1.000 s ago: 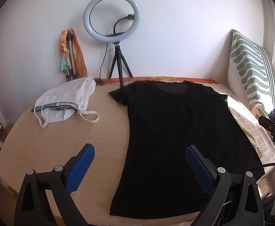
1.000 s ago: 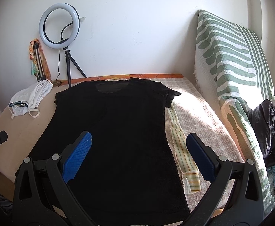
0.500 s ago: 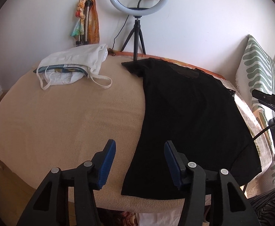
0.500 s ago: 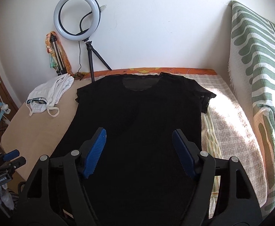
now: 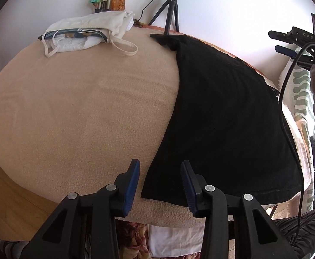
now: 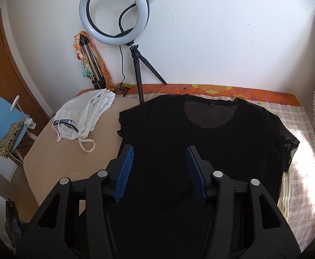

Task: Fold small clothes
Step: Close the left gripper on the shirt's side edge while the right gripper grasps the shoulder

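A black T-shirt [image 5: 226, 116] lies flat, neck toward the wall, on a tan blanket [image 5: 81, 108]. My left gripper [image 5: 160, 178] is open and empty, low over the shirt's near left hem corner, with the corner between its blue pads. My right gripper [image 6: 159, 164] is open and empty, above the shirt's [image 6: 200, 142] middle. The right gripper also shows at the far right of the left wrist view [image 5: 295, 43].
Folded white clothes [image 5: 88, 32] lie at the blanket's far left; they also show in the right wrist view [image 6: 86, 112]. A ring light on a tripod [image 6: 114, 15] stands at the wall. A checked cloth [image 6: 302, 151] lies right of the shirt. A blue chair [image 6: 6, 118] stands left.
Both grippers have narrowed their jaws. The left one has moved down and toward the shirt's near left hem corner. The right one has moved left and forward over the shirt's middle.
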Motion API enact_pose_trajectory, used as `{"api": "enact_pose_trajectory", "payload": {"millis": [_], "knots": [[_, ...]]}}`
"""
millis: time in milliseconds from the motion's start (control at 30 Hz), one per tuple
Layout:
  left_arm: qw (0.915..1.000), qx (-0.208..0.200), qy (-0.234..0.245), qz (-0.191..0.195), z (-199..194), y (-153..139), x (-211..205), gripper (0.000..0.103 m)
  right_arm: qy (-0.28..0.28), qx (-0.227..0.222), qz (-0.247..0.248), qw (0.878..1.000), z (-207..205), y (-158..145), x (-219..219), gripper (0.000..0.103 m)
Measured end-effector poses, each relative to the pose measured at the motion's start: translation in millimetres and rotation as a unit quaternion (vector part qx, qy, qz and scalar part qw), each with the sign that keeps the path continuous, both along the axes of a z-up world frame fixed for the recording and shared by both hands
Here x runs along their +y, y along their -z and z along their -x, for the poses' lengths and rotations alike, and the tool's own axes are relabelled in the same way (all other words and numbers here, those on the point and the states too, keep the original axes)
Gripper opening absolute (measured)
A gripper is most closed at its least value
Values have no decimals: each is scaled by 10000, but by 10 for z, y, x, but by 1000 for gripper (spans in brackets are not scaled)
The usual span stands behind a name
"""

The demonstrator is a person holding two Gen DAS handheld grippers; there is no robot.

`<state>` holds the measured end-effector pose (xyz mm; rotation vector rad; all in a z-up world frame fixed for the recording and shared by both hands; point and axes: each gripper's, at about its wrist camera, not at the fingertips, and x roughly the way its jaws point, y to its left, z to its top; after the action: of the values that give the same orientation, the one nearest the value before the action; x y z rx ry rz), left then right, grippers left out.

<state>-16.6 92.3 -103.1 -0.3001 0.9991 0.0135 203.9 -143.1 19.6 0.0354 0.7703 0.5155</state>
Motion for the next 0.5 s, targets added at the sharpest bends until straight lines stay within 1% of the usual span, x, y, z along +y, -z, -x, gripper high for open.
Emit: {"api": "enact_pose_trajectory", "payload": {"millis": [100,200,400,500], "knots": [[10000,-9,-31,80,-44,-14,13,39,-249,34,-22,9997,-209,-17,277,54],[10000,-26,-15,-16,-76,5,27,39,-453,106,-8,9989,-440,20,580,54],[9999,116,30,31,-143,127,80,38,-665,304,-42,9973,-900,193,1150,54],[9999,98,31,99,-164,157,104,38,-728,400,-29,9965,-1051,306,1363,52]]}}
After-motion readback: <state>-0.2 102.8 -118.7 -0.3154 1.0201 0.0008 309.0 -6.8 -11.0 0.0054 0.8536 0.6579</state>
